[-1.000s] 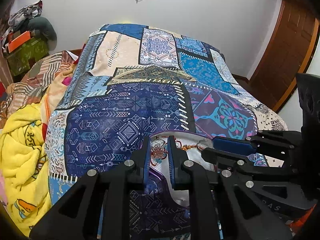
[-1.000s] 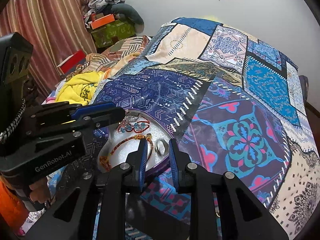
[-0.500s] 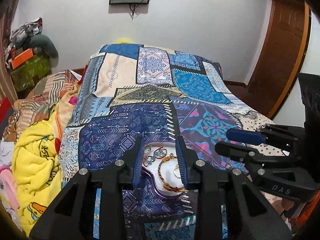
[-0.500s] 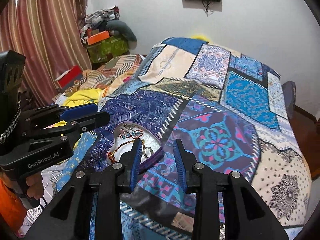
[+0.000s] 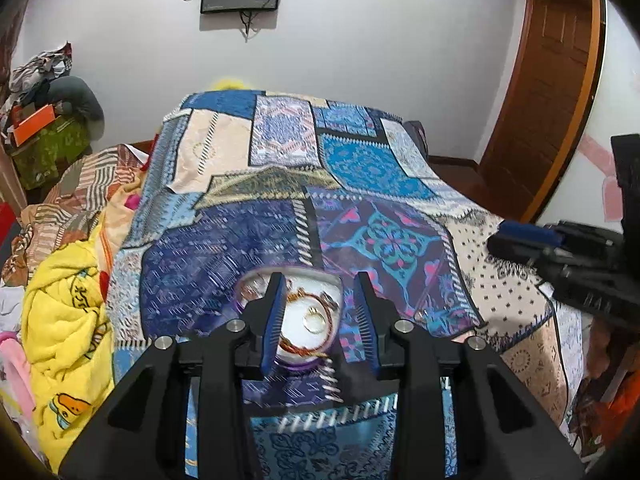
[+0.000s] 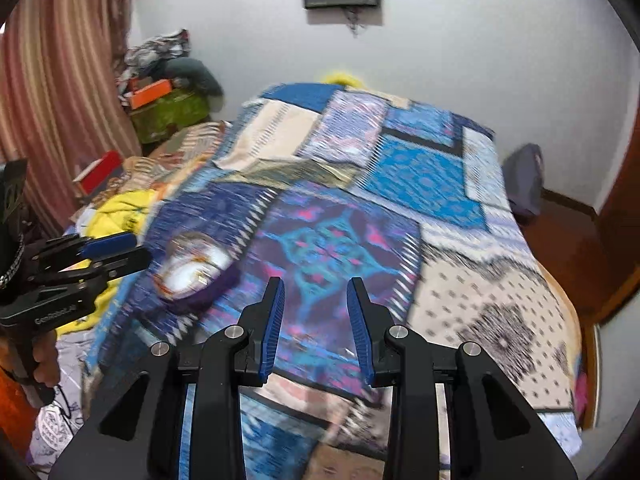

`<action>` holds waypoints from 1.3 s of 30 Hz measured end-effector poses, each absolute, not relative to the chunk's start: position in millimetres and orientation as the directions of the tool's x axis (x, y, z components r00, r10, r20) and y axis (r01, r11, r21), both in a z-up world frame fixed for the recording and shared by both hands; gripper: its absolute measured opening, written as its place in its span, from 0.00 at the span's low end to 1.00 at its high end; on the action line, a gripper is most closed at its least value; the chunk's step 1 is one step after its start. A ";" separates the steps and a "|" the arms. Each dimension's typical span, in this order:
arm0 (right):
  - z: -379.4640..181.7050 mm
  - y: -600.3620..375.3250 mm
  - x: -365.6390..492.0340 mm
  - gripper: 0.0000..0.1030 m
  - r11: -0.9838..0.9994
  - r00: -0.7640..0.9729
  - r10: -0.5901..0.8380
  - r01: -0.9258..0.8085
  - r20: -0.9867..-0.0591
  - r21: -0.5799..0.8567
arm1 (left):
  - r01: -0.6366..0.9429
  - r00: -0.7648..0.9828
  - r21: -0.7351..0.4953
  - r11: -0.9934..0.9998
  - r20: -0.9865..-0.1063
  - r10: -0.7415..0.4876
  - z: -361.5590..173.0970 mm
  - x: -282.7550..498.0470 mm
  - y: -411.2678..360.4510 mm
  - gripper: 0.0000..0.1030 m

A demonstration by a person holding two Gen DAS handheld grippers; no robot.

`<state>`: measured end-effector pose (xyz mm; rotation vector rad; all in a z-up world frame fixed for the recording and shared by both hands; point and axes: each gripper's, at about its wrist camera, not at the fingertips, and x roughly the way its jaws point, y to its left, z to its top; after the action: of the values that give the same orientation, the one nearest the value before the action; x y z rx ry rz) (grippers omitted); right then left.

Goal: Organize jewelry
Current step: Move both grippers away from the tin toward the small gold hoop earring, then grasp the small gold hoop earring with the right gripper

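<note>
Purple-rimmed tray (image 5: pixel 298 362) of jewelry (image 5: pixel 308 320) now sits farther beyond the left gripper (image 5: pixel 320 320), whose jaws are opening, empty. Right gripper (image 6: pixel 316 320), jaws apart and empty, has pulled back too, so this sorting pass looks finished.

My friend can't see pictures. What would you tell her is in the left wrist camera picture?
The left gripper, jaws opening and holding nothing, hangs above a purple-rimmed tray of bracelets and rings lying on a blue patchwork bedspread. The right gripper pokes in from the right edge; a yellow blanket is heaped on the left.
</note>
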<state>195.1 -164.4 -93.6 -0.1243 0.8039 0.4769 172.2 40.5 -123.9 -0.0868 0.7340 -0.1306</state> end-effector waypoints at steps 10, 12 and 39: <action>-140.4 -198.5 197.6 0.28 0.915 0.506 0.314 -0.387 -0.804 0.114 | 0.124 0.640 -0.148 0.981 -0.744 -0.193 -168.2 172.8 14.1 0.35; -149.1 -198.2 198.6 0.28 0.910 0.477 0.328 -0.391 -0.815 0.137 | 0.134 0.625 -0.148 0.980 -0.755 -0.199 -174.9 172.8 8.1 0.35; -193.9 -164.7 220.0 0.08 0.881 0.415 0.321 -0.461 -0.851 0.108 | 0.212 0.532 -0.133 0.968 -0.816 -0.228 -217.7 200.3 -38.0 0.35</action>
<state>220.0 -164.7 -193.9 -0.1511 1.0319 0.4935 200.3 -38.0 -217.7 -0.0182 0.9755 -0.2626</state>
